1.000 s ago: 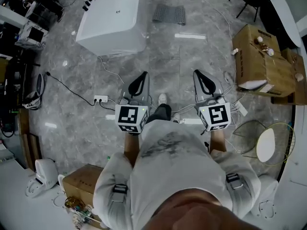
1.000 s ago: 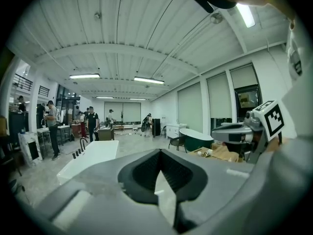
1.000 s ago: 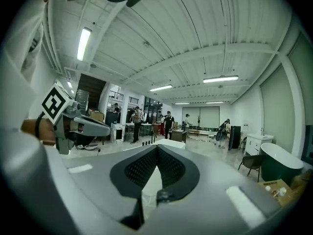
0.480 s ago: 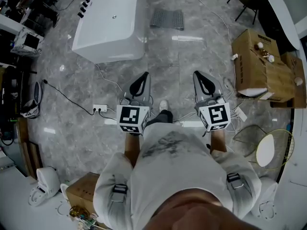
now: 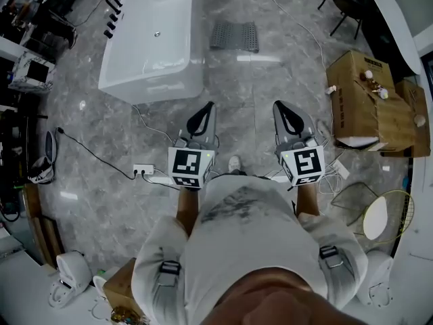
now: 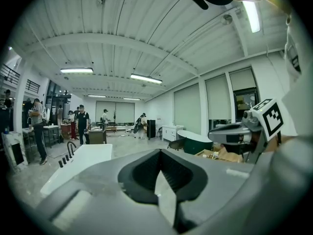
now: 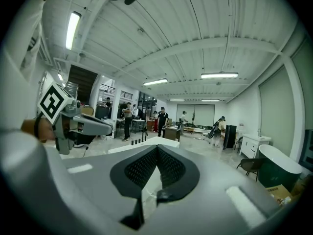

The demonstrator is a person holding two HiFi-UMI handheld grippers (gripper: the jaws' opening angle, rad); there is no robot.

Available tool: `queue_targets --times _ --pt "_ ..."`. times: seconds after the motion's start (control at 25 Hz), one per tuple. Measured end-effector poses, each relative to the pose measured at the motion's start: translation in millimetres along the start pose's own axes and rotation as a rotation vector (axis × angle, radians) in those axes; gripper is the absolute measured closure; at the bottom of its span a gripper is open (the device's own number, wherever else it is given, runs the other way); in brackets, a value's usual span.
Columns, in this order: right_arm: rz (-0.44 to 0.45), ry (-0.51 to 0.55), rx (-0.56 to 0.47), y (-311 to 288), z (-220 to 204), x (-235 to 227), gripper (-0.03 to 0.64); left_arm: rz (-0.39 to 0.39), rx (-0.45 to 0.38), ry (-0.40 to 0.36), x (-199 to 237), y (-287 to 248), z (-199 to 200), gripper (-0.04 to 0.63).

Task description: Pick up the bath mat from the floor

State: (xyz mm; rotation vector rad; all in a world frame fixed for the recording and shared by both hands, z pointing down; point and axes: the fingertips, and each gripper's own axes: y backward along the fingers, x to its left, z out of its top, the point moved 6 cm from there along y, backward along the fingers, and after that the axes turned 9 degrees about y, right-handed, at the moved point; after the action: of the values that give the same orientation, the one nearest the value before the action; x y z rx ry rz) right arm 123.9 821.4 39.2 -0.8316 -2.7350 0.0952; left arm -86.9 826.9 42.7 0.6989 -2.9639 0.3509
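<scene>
**A:** What's the layout?

**B:** A grey marble floor (image 5: 101, 154) fills the head view. A white bathtub (image 5: 152, 39) sits at upper left and a cardboard box (image 5: 355, 90) at the right edge. The bath mat (image 5: 234, 36) lies flat on the floor at top centre, just right of the tub and well apart from both tools.

**A:** And the tools?

**B:** The left gripper (image 5: 204, 112) and right gripper (image 5: 284, 112) are held side by side at mid-frame, pointing up-frame toward the mat. Each has its jaws closed together with nothing between them.

**A:** How will the mat handle?

**B:** It looks like a thin, ribbed grey sheet, so I'd judge it light and floppy, sagging once lifted. It lies flush on smooth stone, so getting a jaw under it could be fiddly. The near edge seems the best hold, ideally one gripper at each near corner. The jaws would need to open first.
</scene>
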Motion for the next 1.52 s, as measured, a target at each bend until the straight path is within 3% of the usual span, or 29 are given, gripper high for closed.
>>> queue_targets --times 0.48,0.88,1.2,1.52 --pt "-0.024 -0.019 0.04 -55.7 -8.7 -37.5 0.615 -0.037 0.02 0.036 31.1 -68.5 8.5 0.592" --pt "0.057 -0.012 0.018 -126.9 -23.5 -105.8 0.615 0.045 0.069 0.024 50.1 -150.3 17.8 0.592" --pt "0.144 0.004 0.0 -173.2 -30.5 -168.1 0.615 0.123 0.052 -0.004 46.8 -212.8 39.1 0.592" --pt "0.188 0.009 0.004 -213.6 -40.9 -205.0 0.615 0.147 0.053 0.005 53.8 -259.2 47.2 0.592"
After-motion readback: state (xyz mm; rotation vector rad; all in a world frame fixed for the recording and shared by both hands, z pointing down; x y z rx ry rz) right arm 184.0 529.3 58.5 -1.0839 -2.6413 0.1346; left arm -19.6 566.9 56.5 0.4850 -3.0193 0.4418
